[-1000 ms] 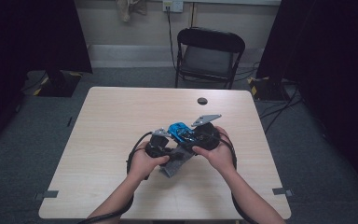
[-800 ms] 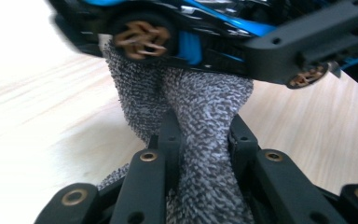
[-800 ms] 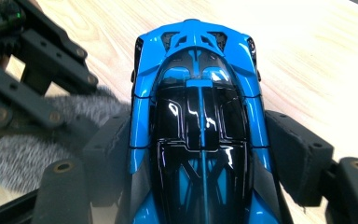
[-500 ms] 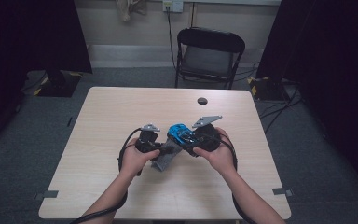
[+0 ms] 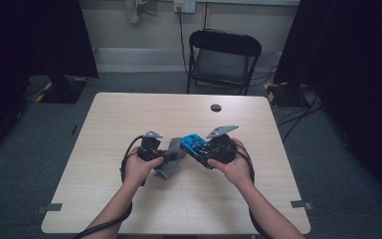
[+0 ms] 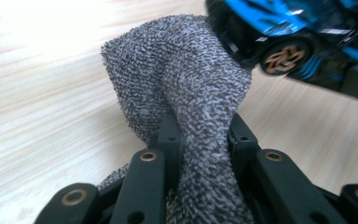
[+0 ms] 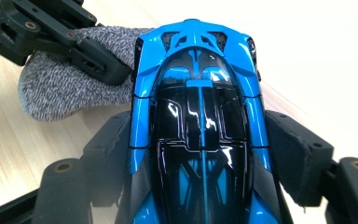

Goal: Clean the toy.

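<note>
A glossy blue and black toy car (image 5: 195, 145) (image 7: 198, 126) sits nose outward between the jaws of my right gripper (image 5: 203, 150) (image 7: 200, 140), whose pads press on its two sides. My left gripper (image 5: 170, 155) (image 6: 204, 133) is shut on a bunched grey knitted cloth (image 5: 171, 162) (image 6: 186, 79), which rises between its jaws and folds toward the car's front end. In the left gripper view the car (image 6: 284, 32) is at the upper right with one bronze-spoked wheel showing. In the right gripper view the cloth (image 7: 70, 88) and the left gripper (image 7: 103, 65) lie just left of the car's nose.
The work is at the middle of a light wooden table (image 5: 129, 114). A small round black object (image 5: 216, 107) lies near the far edge. A black folding chair (image 5: 224, 55) stands behind the table. Cables trail from both grippers over the near edge.
My left hand has shifted to the left with the cloth still pinched in it. The right hand and the car have stayed where they were.
</note>
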A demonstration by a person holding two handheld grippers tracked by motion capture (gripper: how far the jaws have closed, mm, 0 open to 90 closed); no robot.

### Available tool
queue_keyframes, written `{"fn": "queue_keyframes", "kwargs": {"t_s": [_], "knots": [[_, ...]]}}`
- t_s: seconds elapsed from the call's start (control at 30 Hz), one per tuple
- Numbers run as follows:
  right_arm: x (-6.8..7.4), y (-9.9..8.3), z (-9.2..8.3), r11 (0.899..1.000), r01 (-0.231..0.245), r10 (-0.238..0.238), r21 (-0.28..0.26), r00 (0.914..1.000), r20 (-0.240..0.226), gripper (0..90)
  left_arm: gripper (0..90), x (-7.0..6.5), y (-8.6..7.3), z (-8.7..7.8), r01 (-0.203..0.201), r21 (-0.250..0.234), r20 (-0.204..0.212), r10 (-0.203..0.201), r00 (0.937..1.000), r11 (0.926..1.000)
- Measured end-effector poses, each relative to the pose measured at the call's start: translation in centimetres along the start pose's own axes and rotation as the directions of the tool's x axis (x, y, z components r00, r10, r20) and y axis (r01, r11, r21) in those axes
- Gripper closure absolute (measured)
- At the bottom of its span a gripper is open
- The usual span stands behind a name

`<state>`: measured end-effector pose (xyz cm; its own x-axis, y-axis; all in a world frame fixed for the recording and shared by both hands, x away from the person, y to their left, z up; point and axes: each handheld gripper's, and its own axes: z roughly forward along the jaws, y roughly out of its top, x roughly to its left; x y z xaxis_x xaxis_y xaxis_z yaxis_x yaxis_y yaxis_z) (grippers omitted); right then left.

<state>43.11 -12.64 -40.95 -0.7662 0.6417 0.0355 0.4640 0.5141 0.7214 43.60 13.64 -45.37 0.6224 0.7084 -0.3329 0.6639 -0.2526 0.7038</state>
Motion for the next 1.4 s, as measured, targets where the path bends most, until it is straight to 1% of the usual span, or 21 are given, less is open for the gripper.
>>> {"fn": "queue_keyframes", "kwargs": {"t_s": [0.1, 0.17, 0.2, 0.23, 0.3, 0.33, 0.4, 0.5, 0.53, 0.63, 0.77, 0.97, 1.03, 1.13, 1.2, 1.27, 1.4], "knots": [[-0.1, 0.0, -0.1, 1.000, -0.005, 0.005, -0.006, 1.0000, 0.004, 28.5, 72.8, 0.1, -0.3, 0.1, -0.008, 0.024, -0.008, 0.008, 0.9999, 0.9997], [-0.1, 0.1, -0.2, 1.000, -0.006, 0.007, -0.012, 0.9999, 0.009, 28.5, 72.8, -0.2, -0.7, 0.4, -0.029, 0.054, 0.001, 0.029, 0.9996, 0.9981], [-0.2, 0.2, -0.3, 1.000, -0.008, 0.008, -0.016, 1.0000, 0.006, 28.5, 72.9, -0.7, -0.9, 0.6, -0.037, 0.065, 0.020, 0.036, 0.9991, 0.9972], [-0.2, 0.3, -0.4, 1.000, -0.007, 0.008, -0.021, 0.9999, 0.012, 28.5, 72.8, -1.1, -1.0, 0.8, -0.043, 0.068, 0.035, 0.041, 0.9986, 0.9968], [-0.2, 0.5, -0.5, 1.000, -0.012, 0.012, -0.027, 0.9999, 0.009, 28.5, 72.8, -2.2, -1.3, 1.3, -0.067, 0.075, 0.081, 0.061, 0.9948, 0.9949], [-0.2, 0.7, -0.5, 1.000, -0.009, 0.009, -0.030, 0.9998, 0.017, 28.5, 72.8, -2.8, -1.3, 1.5, -0.080, 0.077, 0.098, 0.073, 0.9926, 0.9938], [-0.2, 0.8, -0.5, 1.000, -0.008, 0.008, -0.029, 0.9998, 0.017, 28.5, 72.8, -3.6, -1.2, 1.9, -0.092, 0.075, 0.129, 0.081, 0.9883, 0.9929], [0.0, 0.9, -0.4, 1.000, -0.004, 0.004, -0.026, 0.9998, 0.019, 28.5, 72.8, -4.8, -1.1, 2.4, -0.097, 0.052, 0.173, 0.087, 0.9811, 0.9939], [0.0, 0.9, -0.4, 1.000, -0.006, 0.006, -0.024, 0.9998, 0.016, 28.5, 72.8, -5.0, -1.0, 2.5, -0.094, 0.040, 0.185, 0.085, 0.9790, 0.9948], [0.1, 0.8, -0.2, 1.000, -0.005, 0.005, -0.019, 0.9999, 0.010, 28.5, 72.8, -5.2, -0.7, 2.6, -0.072, 0.015, 0.201, 0.068, 0.9772, 0.9973], [0.2, 0.5, -0.1, 1.000, 0.003, -0.003, -0.011, 1.0000, 0.008, 28.5, 72.9, -4.9, -0.3, 2.5, -0.060, 0.010, 0.192, 0.057, 0.9797, 0.9982], [0.1, 0.4, -0.1, 1.000, -0.002, 0.002, -0.007, 1.0000, 0.001, 28.5, 72.9, -3.6, -0.2, 1.9, -0.030, -0.003, 0.157, 0.030, 0.9872, 0.9995], [0.1, 0.3, 0.0, 1.000, -0.006, 0.006, -0.009, 1.0000, 0.000, 28.5, 72.9, -3.0, -0.2, 1.6, -0.022, -0.004, 0.136, 0.022, 0.9904, 0.9997], [0.1, 0.1, 0.1, 1.000, -0.006, 0.006, -0.007, 1.0000, 0.000, 28.5, 72.9, -2.2, -0.2, 1.3, -0.007, -0.010, 0.117, 0.008, 0.9932, 0.9999], [0.2, 0.0, 0.2, 1.000, -0.009, 0.009, -0.009, 1.0000, -0.002, 28.5, 72.9, -1.8, -0.2, 1.1, 0.000, -0.014, 0.107, 0.002, 0.9943, 0.9999], [0.2, 0.0, 0.2, 1.000, -0.011, 0.011, -0.009, 0.9999, -0.003, 28.5, 72.9, -1.4, -0.2, 0.9, 0.016, -0.019, 0.101, -0.014, 0.9948, 0.9997], [0.2, -0.1, 0.3, 1.000, -0.006, 0.006, -0.005, 1.0000, -0.001, 28.5, 72.9, -0.8, -0.2, 0.6, 0.033, -0.026, 0.082, -0.031, 0.9961, 0.9991]]}}
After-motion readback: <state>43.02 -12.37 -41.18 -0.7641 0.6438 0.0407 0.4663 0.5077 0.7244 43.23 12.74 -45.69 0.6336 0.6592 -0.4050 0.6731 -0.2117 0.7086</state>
